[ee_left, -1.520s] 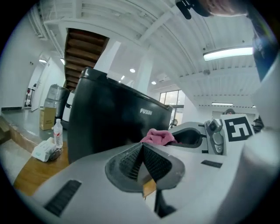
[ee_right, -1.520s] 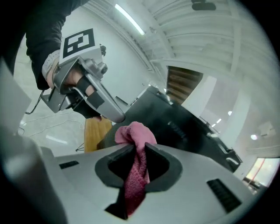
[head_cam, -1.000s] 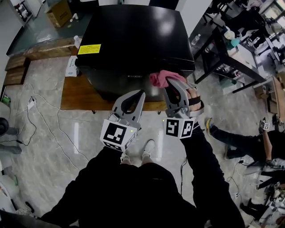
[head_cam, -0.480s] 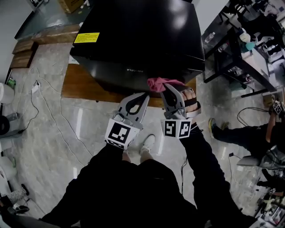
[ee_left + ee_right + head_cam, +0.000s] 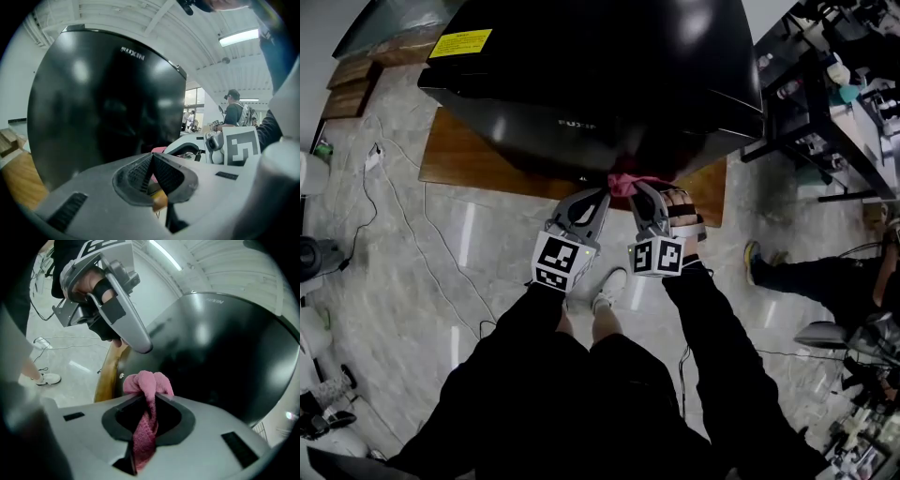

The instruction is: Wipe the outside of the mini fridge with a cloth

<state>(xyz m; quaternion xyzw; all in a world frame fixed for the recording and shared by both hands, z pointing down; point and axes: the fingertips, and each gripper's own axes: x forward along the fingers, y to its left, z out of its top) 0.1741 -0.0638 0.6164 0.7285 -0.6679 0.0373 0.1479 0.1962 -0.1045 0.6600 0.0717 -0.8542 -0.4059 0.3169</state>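
Low on the front face of the glossy black, smooth-sided mini fridge [image 5: 600, 56], near its bottom edge, the pink terry cloth [image 5: 625, 183] is bunched into soft folds at the door panel. The grey plastic right gripper [image 5: 639, 192] has its jaws closed tight on a twisted strand of this cloth, with the bunched part protruding beyond the tips. The left gripper [image 5: 598, 199] is just beside it, ribbed jaws pressed together with nothing between them, pointing at the door. The fridge stands on a flat brown wooden platform [image 5: 469, 155] on a polished marble-pattern floor [image 5: 422, 272]. One second ago the cloth was at the top front edge of the fridge; both grippers have since descended the door.
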